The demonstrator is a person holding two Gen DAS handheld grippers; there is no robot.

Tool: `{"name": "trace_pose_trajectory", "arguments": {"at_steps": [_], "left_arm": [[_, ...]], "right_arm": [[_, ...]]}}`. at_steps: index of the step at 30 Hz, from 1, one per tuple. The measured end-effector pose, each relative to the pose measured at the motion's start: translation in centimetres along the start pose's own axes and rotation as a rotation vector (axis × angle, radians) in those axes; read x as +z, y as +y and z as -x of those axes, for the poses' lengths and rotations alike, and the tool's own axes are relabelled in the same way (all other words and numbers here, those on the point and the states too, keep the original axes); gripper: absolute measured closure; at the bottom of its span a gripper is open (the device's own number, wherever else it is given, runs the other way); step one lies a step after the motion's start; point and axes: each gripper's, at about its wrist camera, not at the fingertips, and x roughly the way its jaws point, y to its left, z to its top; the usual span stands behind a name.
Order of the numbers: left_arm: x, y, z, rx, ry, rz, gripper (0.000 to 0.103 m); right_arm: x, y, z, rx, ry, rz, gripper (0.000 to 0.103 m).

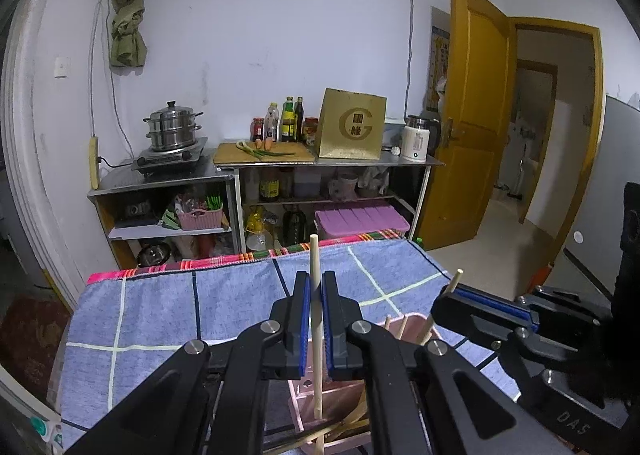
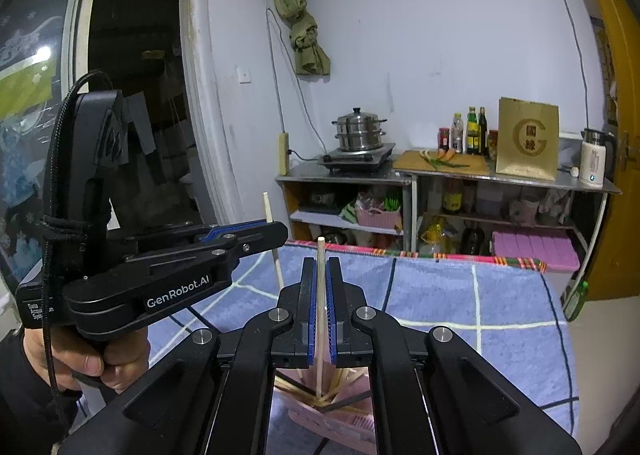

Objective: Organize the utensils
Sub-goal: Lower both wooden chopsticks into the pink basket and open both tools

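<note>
Two hand-held grippers were pictured above a pink utensil holder [image 1: 344, 395] on a table draped in a blue checked cloth [image 1: 160, 315], each clamped on a single wooden chopstick. In the left wrist view, the left gripper [image 1: 316, 287] was seen nearly closed, its blue-lined pads pinched against an upright chopstick [image 1: 315, 263] whose lower end reached down into the holder. The right gripper [image 1: 446, 291] was caught at the right of that view, closed on a second chopstick [image 1: 455, 279] that was tilted, its tip poking out above the fingers.

In the right wrist view, the right gripper [image 2: 320, 267] was shown pressed shut around its chopstick [image 2: 321, 255], which was held upright with its foot inside the pink holder [image 2: 320, 407], where several more chopsticks [image 2: 292, 385] were heaped at angles. The left gripper [image 2: 276, 233] was recorded at the left of the frame, gripped by a bare hand [image 2: 80, 359], its own stick [image 2: 269, 211] rising just above the fingers and slanting down toward the cloth.

Behind the table, a steel steamer pot [image 1: 173, 127] on a burner, a cutting board [image 1: 264, 153] with vegetables, bottles [image 1: 288, 119] and a gold box [image 1: 352, 125] were lined along a metal shelf unit.
</note>
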Motion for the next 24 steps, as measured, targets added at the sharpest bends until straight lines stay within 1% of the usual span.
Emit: {"name": "trace_pose_trajectory", "arguments": {"at_steps": [8, 15, 20, 24], "left_arm": [[-2.3, -0.2, -1.0, -0.009, 0.056, -0.009, 0.097], [-4.6, -0.1, -2.0, 0.001, 0.132, -0.001, 0.097], [-4.9, -0.2, -1.9, 0.006, 0.147, 0.003, 0.097], [-4.7, -0.3, -1.2, 0.002, 0.14, -0.001, 0.097]], "right_arm": [[-1.7, -0.4, -0.3, 0.0, 0.039, -0.001, 0.099], [-2.5, 0.0, 0.1, -0.001, 0.065, 0.011, 0.099], [-2.5, 0.1, 0.2, -0.004, 0.092, 0.016, 0.099], [-2.4, 0.2, 0.5, -0.016, 0.098, 0.023, 0.097]]}}
